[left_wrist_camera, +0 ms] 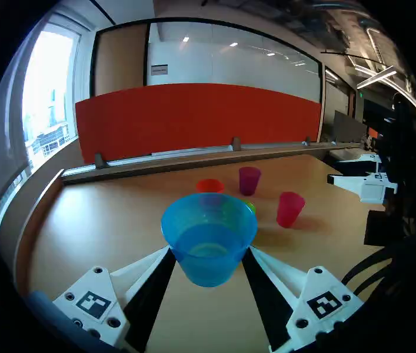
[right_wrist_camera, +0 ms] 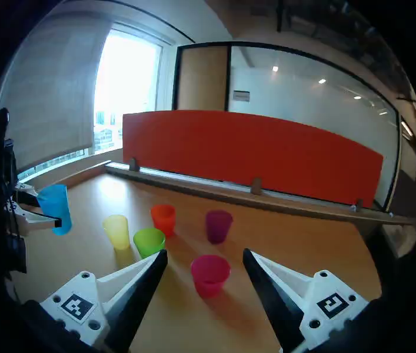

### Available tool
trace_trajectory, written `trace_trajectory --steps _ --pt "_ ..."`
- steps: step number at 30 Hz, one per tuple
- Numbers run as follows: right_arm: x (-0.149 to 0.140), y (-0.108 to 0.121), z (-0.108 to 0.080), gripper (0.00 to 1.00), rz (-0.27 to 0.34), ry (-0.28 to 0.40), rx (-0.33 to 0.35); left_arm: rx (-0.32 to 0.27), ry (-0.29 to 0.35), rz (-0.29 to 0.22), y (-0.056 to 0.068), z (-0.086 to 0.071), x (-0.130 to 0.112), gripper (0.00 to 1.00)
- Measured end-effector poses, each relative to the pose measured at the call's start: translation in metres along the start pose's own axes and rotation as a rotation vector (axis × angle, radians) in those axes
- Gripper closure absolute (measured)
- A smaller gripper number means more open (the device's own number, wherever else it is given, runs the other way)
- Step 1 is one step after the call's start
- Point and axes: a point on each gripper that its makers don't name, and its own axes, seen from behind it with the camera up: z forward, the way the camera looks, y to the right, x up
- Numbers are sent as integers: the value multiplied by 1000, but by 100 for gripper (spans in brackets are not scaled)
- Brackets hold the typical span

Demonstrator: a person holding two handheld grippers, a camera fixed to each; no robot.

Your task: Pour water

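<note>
My left gripper (left_wrist_camera: 209,253) is shut on a translucent blue cup (left_wrist_camera: 209,241), held upright above the wooden table (left_wrist_camera: 90,235). Its lower part looks darker; I cannot tell whether that is water. Beyond it stand an orange cup (left_wrist_camera: 209,186), a purple cup (left_wrist_camera: 249,180), a pink cup (left_wrist_camera: 290,209) and the rim of a green cup (left_wrist_camera: 249,206). My right gripper (right_wrist_camera: 205,254) is open, with the pink cup (right_wrist_camera: 210,275) just ahead between its fingers and untouched. In the right gripper view, the blue cup (right_wrist_camera: 55,209) hangs at the far left in the left gripper (right_wrist_camera: 43,215).
A yellow cup (right_wrist_camera: 117,231), the green cup (right_wrist_camera: 148,241), the orange cup (right_wrist_camera: 163,219) and the purple cup (right_wrist_camera: 218,226) cluster mid-table. A red partition (right_wrist_camera: 255,153) runs along the table's far edge. The right gripper (left_wrist_camera: 360,185) shows white at the right.
</note>
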Motion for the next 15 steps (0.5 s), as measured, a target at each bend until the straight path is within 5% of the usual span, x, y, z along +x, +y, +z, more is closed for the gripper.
trace_trajectory --steps 15 --pt "-20 -45 41 0 -86 -59 131 56 3 -28 -30 -26 -3 23"
